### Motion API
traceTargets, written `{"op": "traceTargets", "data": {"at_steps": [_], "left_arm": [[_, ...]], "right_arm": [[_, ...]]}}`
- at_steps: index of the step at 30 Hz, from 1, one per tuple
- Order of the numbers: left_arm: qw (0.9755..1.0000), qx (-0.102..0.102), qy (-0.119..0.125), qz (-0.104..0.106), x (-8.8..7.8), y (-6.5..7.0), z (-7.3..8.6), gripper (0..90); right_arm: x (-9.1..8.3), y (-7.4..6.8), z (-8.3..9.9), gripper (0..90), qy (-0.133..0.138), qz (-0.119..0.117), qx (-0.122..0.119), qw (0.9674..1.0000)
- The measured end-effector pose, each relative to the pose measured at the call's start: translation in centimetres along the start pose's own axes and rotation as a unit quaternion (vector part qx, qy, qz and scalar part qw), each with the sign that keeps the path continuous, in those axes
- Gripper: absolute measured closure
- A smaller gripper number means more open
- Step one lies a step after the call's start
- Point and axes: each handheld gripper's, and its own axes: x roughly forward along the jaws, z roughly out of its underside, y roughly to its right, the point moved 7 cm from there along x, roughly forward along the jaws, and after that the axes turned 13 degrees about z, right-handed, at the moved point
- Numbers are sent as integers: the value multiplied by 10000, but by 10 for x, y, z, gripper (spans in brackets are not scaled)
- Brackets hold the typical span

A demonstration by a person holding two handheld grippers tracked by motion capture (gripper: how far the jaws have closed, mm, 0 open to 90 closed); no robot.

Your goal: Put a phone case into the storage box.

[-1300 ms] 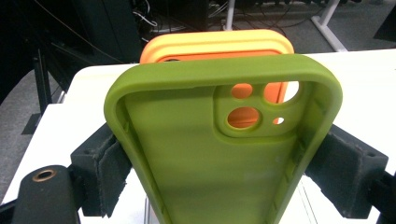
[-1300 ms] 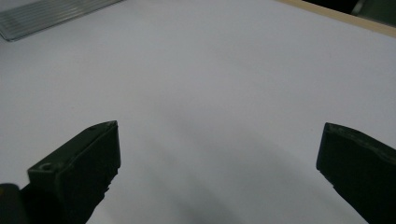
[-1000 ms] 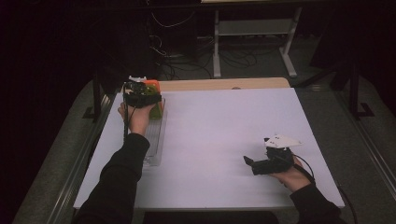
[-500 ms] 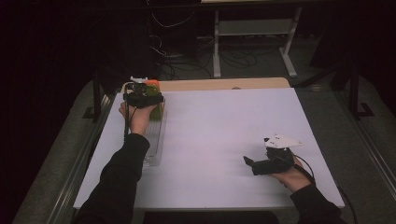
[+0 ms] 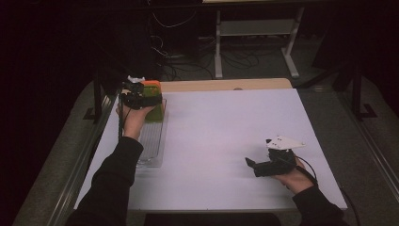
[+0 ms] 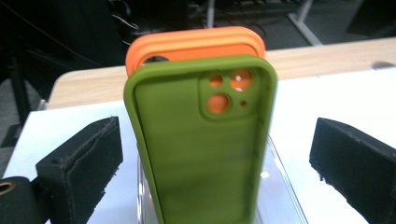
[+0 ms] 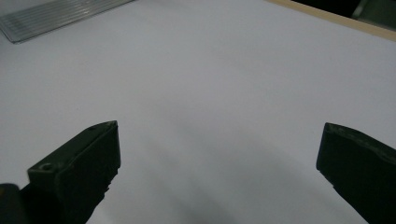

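Observation:
A green phone case (image 6: pixel 205 154) stands upright in a clear slotted rack (image 6: pixel 280 186), with an orange case (image 6: pixel 187 46) right behind it. My left gripper (image 6: pixel 215 154) has its jaws on either side of the green case, well clear of its edges. They have just been opening, and the pads do not touch the case. From above, the left gripper (image 5: pixel 149 101) sits at the rack's far end beside the orange case (image 5: pixel 151 84) and the green case (image 5: pixel 155 113). My right gripper (image 5: pixel 249 162) rests near the front right of the table, open (image 7: pixel 219 158) with nothing between its jaws.
The clear rack (image 5: pixel 151 141) runs along the left side of the white table (image 5: pixel 226 132); its ribbed end (image 7: pixel 56 16) is in the right gripper view. A wooden strip (image 5: pixel 226 84) borders the far edge. Beyond it are dark floor, cables and a metal stand (image 5: pixel 254 28).
The left hand has eased back slightly from the cases. The right hand has stayed where it was.

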Motion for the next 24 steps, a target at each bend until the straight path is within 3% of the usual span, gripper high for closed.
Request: {"op": "traceTargets", "data": {"at_steps": [7,13,19,24], "left_arm": [[9980,127,-82,621,-19,8,6,15],[9922,397,-94,1180,-39,21,14,15],[9829,693,27,1704,-59,41,25,15],[9714,923,50,2189,-74,61,39,15]], "right_arm": [[0,0,0,0,-5,-8,-5,10000],[0,0,0,0,-22,-8,11,10000],[0,-2,1,0,-47,-67,-11,10000],[0,-3,0,0,-26,-120,-51,9999]]}}
